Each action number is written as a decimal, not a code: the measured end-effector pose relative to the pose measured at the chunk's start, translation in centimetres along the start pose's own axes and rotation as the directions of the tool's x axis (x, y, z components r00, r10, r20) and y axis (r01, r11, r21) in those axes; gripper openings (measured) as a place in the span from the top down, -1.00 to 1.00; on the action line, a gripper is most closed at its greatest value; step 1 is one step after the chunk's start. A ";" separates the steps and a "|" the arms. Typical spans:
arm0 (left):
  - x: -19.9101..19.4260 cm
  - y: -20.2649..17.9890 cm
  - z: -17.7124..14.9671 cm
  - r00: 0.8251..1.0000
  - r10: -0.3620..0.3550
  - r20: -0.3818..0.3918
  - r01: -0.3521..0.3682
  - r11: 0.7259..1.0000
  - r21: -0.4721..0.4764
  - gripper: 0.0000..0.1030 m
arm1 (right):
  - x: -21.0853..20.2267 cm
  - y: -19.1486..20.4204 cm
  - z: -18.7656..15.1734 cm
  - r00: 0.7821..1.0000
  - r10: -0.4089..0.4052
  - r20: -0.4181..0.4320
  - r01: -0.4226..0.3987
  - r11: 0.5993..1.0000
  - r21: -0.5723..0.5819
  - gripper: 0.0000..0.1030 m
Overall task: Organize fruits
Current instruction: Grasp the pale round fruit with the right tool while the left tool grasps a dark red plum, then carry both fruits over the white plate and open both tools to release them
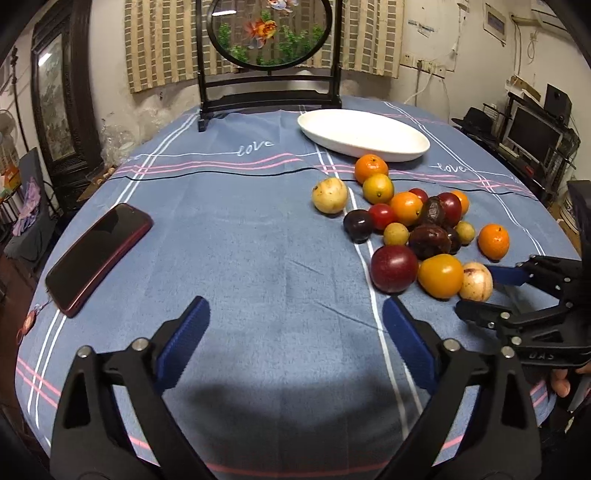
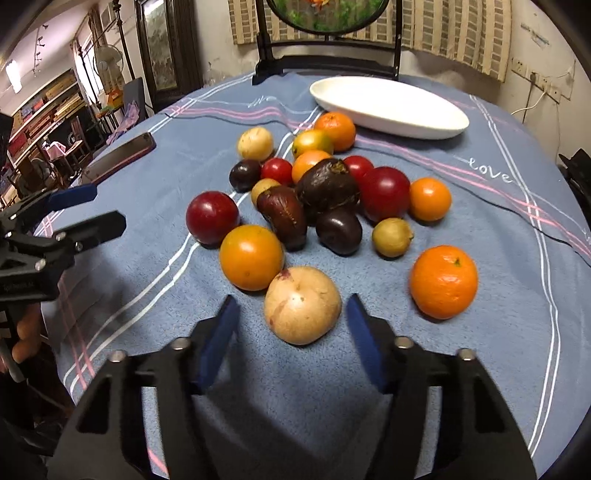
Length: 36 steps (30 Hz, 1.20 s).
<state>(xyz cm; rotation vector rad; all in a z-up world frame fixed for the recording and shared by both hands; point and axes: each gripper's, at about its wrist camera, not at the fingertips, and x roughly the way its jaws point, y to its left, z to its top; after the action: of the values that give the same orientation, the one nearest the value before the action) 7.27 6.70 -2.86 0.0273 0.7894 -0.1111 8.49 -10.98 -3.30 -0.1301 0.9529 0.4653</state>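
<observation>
A pile of several fruits lies on the blue tablecloth (image 1: 240, 229): oranges, red and dark plums, wrinkled dark fruits and small yellow-green ones. At its near edge sits a pale beige fruit (image 2: 303, 304), with a yellow-orange fruit (image 2: 251, 256) beside it. My right gripper (image 2: 291, 301) is open and straddles the pale fruit, a gap showing on each side of it. My left gripper (image 1: 295, 306) hangs open over bare cloth, left of the pile. An empty white oval dish (image 1: 364, 134) stands behind the fruits.
A dark red phone (image 1: 98, 254) lies on the left of the table. At the back edge stands a black-framed round fish screen (image 1: 269, 33). A lone orange (image 2: 443, 282) sits to the right of the pile. Shelves and clutter surround the table.
</observation>
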 end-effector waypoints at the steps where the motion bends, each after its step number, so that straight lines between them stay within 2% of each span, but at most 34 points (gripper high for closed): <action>1: 0.1 0.0 0.2 1.000 -0.011 -0.003 0.011 1.000 0.003 -0.65 | 0.0 -0.1 0.0 1.000 0.004 -0.002 -0.004 1.000 0.004 -0.04; 4: 0.8 -0.5 0.6 0.998 -0.051 -0.026 0.052 0.998 0.026 -0.29 | -0.2 -0.4 -0.1 1.000 -0.009 0.004 0.009 1.000 -0.006 0.17; 9: 2.2 -2.6 1.4 0.988 -0.139 -0.068 0.146 0.983 0.109 -0.13 | -0.9 -1.8 -0.8 0.999 0.025 0.020 -0.026 0.999 0.033 0.21; 11: 2.8 -3.6 1.6 0.981 -0.174 -0.085 0.185 0.972 0.142 0.05 | -1.3 -2.3 -1.1 0.999 0.037 0.035 -0.039 0.998 0.053 0.21; 12: 3.3 -4.0 1.7 0.979 -0.177 -0.098 0.191 0.970 0.152 0.24 | -1.5 -2.5 -1.2 0.998 0.043 0.040 -0.046 0.997 0.061 0.21; 15: 4.0 -4.6 2.2 0.968 -0.226 -0.112 0.241 0.959 0.150 0.26 | -1.8 -3.1 -1.4 0.996 0.070 0.056 -0.075 0.993 0.091 0.21; 19: 4.7 -5.3 2.6 0.958 -0.257 -0.127 0.274 0.950 0.148 0.26 | -1.9 -3.0 -1.4 0.994 0.086 0.071 -0.092 0.992 0.089 0.21; 27: 5.9 -5.6 3.0 0.950 -0.273 -0.152 0.294 0.946 0.134 0.26 | -2.1 -3.1 -1.5 0.992 0.102 0.081 -0.109 0.989 0.098 0.21; 30: 6.0 -5.4 2.7 0.942 -0.295 -0.163 0.316 0.941 0.125 0.29 | -2.1 -3.4 -1.4 0.990 0.119 0.081 -0.127 0.986 0.106 0.21; 36: 5.6 -4.7 3.3 0.935 -0.321 -0.151 0.336 0.938 0.088 0.32 | -2.6 -4.4 -0.5 0.984 0.152 0.095 -0.164 0.977 0.137 0.21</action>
<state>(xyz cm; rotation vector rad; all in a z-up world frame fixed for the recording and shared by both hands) 12.98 1.31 -4.39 0.0091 0.9173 -0.4768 8.81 -15.90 -1.89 0.0967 0.9142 0.5424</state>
